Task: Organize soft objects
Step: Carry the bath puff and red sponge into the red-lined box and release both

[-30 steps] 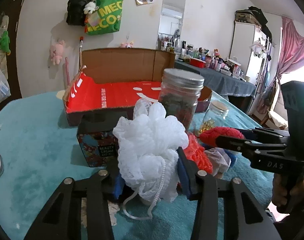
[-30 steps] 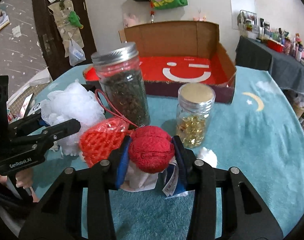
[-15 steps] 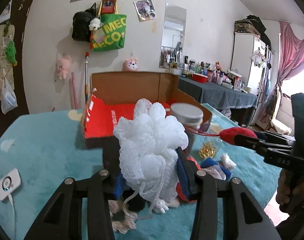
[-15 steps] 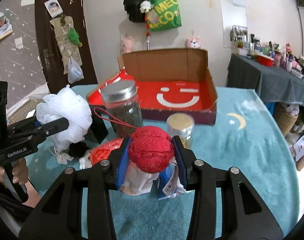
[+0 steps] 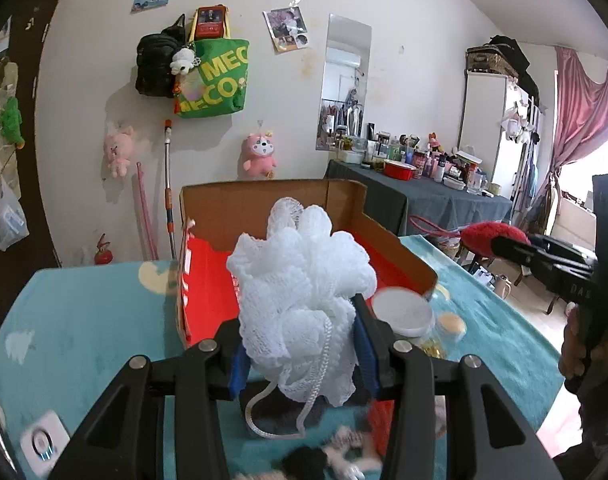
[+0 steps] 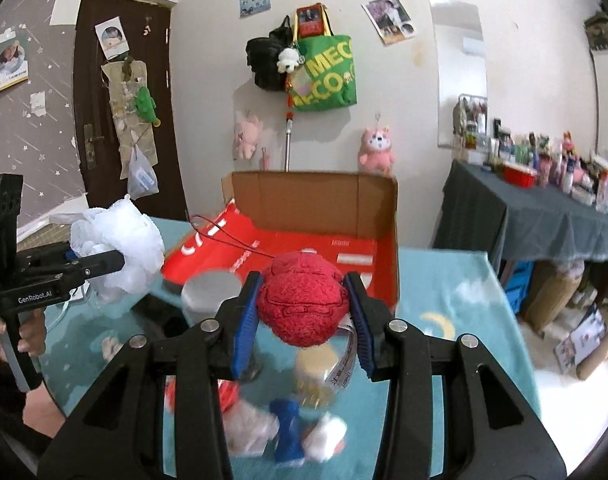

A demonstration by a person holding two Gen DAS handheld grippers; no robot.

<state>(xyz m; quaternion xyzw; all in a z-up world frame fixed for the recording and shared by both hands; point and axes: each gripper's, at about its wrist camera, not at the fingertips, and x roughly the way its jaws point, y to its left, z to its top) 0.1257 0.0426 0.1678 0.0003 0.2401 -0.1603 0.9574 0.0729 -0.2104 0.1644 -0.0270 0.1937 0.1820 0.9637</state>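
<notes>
the left gripper [image 5: 302, 344] is clamped on a white mesh pouf [image 5: 304, 292], the right gripper [image 6: 302, 320] on a red knitted ball [image 6: 302, 302], both lifted over the teal table [image 5: 84, 320]. between them and the open red-lined cardboard box [image 6: 319, 240] stand a silver-lidded jar [image 6: 210, 292] and a smaller jar [image 5: 449, 326]; blurred soft items lie below.

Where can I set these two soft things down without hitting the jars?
The red floor of the open cardboard box looks bare. So does the teal cloth right of it, around the moon print. It is crowded just below both grippers: jars and small soft items.
</notes>
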